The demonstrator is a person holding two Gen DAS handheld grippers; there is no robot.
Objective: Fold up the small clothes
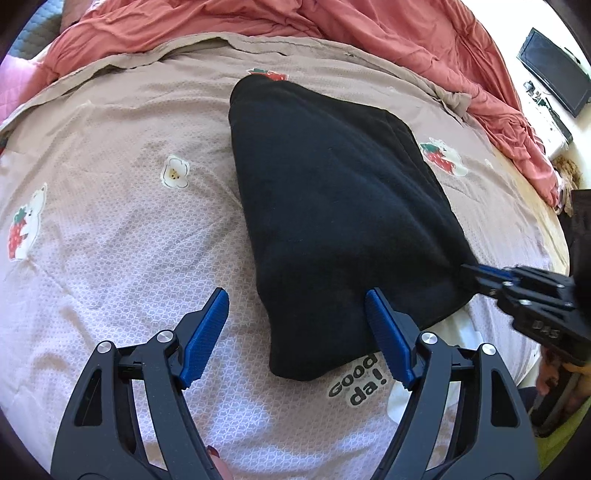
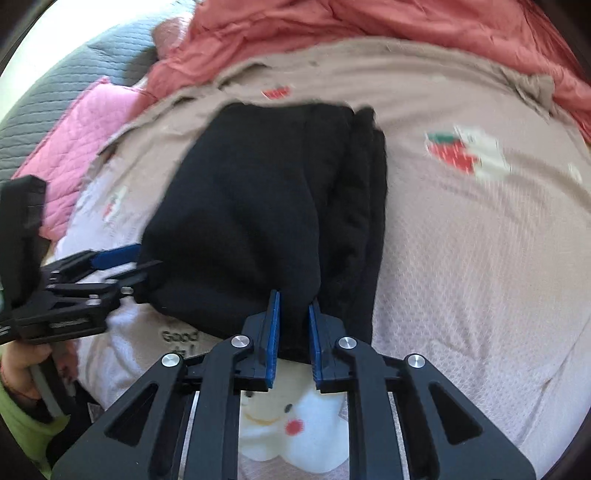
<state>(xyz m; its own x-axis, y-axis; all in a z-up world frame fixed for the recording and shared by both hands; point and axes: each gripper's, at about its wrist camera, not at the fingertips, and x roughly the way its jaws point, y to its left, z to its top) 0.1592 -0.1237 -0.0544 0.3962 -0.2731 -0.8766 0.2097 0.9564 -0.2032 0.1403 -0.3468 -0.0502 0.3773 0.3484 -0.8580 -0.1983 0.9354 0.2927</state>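
One black garment point(image 1: 332, 206), folded into a thick pad, lies at the middle of the bed

Two grippers: the left gripper point(image 1: 297, 332) at 6 o'clock in its own view, the right gripper point(image 2: 293, 325) at 6 o'clock in its own view

One beige bedspread point(image 1: 122, 236) under the garment

One red quilt point(image 1: 369, 33) bunched along 12 o'clock

One pink quilted pillow point(image 2: 74, 158) at 9 o'clock in the right wrist view

One dark screen point(image 1: 554, 70) at 2 o'clock

Printed pictures on the bedspread, left wrist view: three strawberry-and-bear prints at 9, 12 and 2 o'clock, one flower point(image 1: 175, 171) at 10 o'clock, one "Good da!" lettering point(image 1: 358, 378) at 5 o'clock

One white bear face point(image 2: 291, 417) at 6 o'clock in the right wrist view
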